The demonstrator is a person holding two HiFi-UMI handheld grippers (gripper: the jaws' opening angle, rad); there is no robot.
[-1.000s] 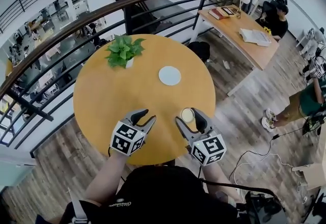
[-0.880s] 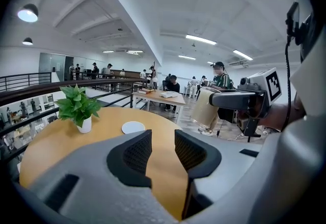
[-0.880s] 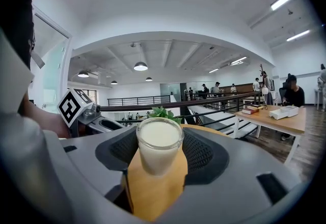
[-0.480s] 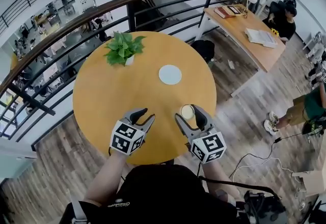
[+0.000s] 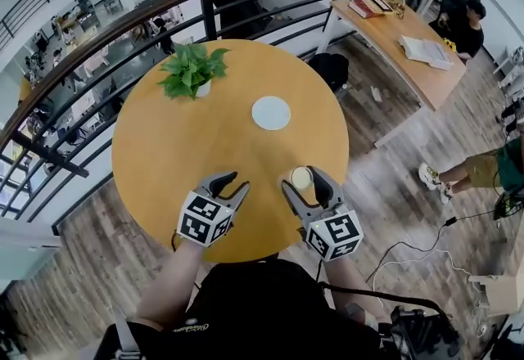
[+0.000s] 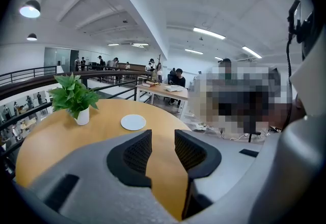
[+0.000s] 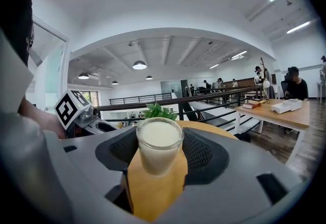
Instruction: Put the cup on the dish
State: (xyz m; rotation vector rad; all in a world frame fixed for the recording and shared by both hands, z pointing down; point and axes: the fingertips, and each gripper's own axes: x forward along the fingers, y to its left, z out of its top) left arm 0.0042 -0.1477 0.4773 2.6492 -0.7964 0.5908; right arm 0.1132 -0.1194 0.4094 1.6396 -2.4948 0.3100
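so the right gripper [image 5: 301, 182] is pinching the cup [image 5: 302, 177] of milk near the front edge of the table [image 5: 172, 146], left gripper [image 5: 230, 184] spread and empty, looks like the carry step, next it needs a steady, level move over to the dish [image 5: 271, 113] further back

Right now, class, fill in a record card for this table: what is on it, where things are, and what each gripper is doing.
table: round, wooden
plant: white pot, far left side
dish: white, empty, beyond the cup
cup: holds a white drink, not on the dish
right gripper: shut on the cup
left gripper: open, nothing between its jaws
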